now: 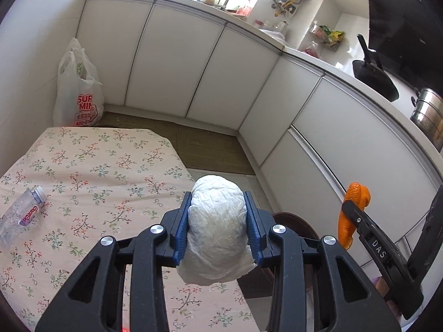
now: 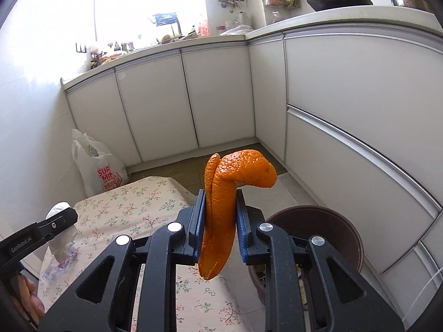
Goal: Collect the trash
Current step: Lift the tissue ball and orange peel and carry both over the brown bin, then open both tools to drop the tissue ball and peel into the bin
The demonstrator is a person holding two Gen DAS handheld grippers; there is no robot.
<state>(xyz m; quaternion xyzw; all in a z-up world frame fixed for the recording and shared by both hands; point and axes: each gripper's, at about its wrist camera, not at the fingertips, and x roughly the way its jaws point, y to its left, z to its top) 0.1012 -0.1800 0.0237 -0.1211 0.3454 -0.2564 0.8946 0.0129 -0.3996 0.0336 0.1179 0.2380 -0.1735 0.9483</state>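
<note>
Tissue, crumpled into a white wad (image 1: 217,229), fills the gap of the left tool (image 1: 217,224); both blue pads (image 1: 181,229) press into its sides, so this tool is clenched on the wad, which bulges out ahead of and below the fingertips. The left wrist view alone shows the whole empty plastic bottle (image 1: 23,215) lying on its side on the floral-clothed worktop (image 1: 105,171), well to the left of the wad. At that view's right edge, the right tool (image 1: 357,218) comes in with the orange peel (image 1: 353,215) in its grip.

The right wrist view gives the peel (image 2: 221,213) up close: a long strip standing upright between the pads of the right tool (image 2: 220,229), clamped about its middle, its top curling over to the right and its lower end hanging beneath the fingers. Only this view shows the brown round bin (image 2: 321,238) plainly, on the floor just right of the worktop (image 2: 133,213) and low to the right of the peel. The left tool (image 2: 59,218) shows at the left edge with fingertips of the person's hand (image 2: 29,298) below it.

Both tools point forward and somewhat downward, side by side, toward white cabinets (image 2: 221,96) and a white shopping bag (image 2: 101,168) in the corner.
</note>
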